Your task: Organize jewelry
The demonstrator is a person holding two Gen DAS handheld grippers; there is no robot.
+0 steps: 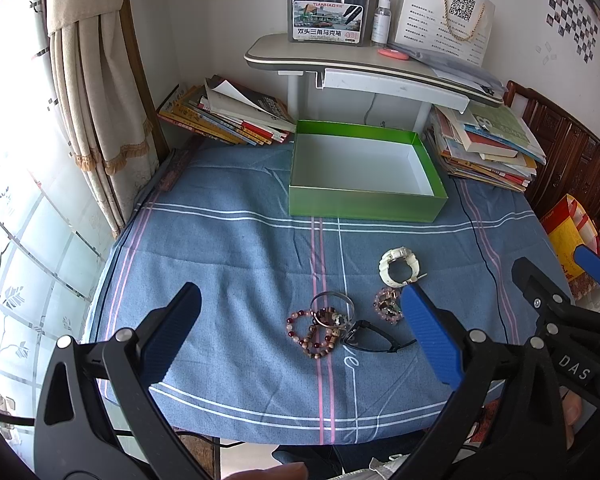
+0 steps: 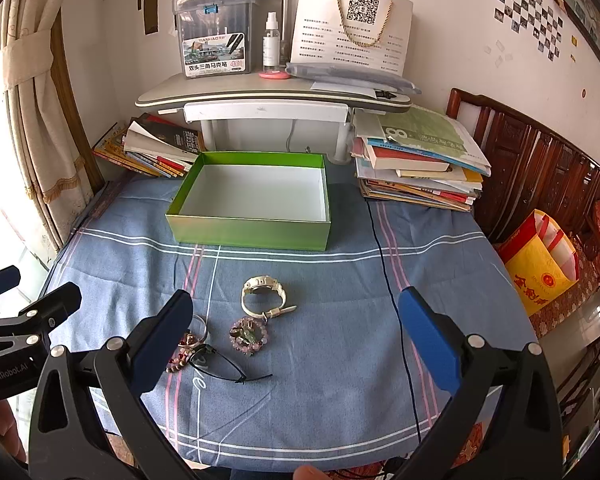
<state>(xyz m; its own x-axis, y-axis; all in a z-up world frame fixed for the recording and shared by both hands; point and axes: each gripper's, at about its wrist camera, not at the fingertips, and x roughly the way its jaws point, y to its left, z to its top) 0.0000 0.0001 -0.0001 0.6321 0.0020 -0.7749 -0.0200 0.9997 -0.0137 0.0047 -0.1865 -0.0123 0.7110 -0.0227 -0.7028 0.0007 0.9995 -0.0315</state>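
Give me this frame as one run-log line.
stage: before first pick | left gripper: open, holds nothing | right gripper: open, holds nothing | box: nothing inside | watch, bracelets: on cloth

green box (image 1: 364,204): 1 | white watch (image 1: 398,266): 1 | silver bangle (image 1: 332,303): 1 | bead bracelets (image 1: 312,330): perhaps 3, tangled | pink bead bracelet (image 2: 249,336): 1 | black cord (image 2: 228,366): 1 | book stacks (image 2: 420,160): 2

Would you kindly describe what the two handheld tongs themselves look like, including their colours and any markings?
Both the left tongs and the right tongs have black, triangular cut-out arms with silver rivets, ending in flat blue ribbed pads. Seen from the opposite camera, the right unit carries white "DAS" lettering and the left unit reads "GenRobot.AI". No cable on them is visible; bare fingers show at the edges.
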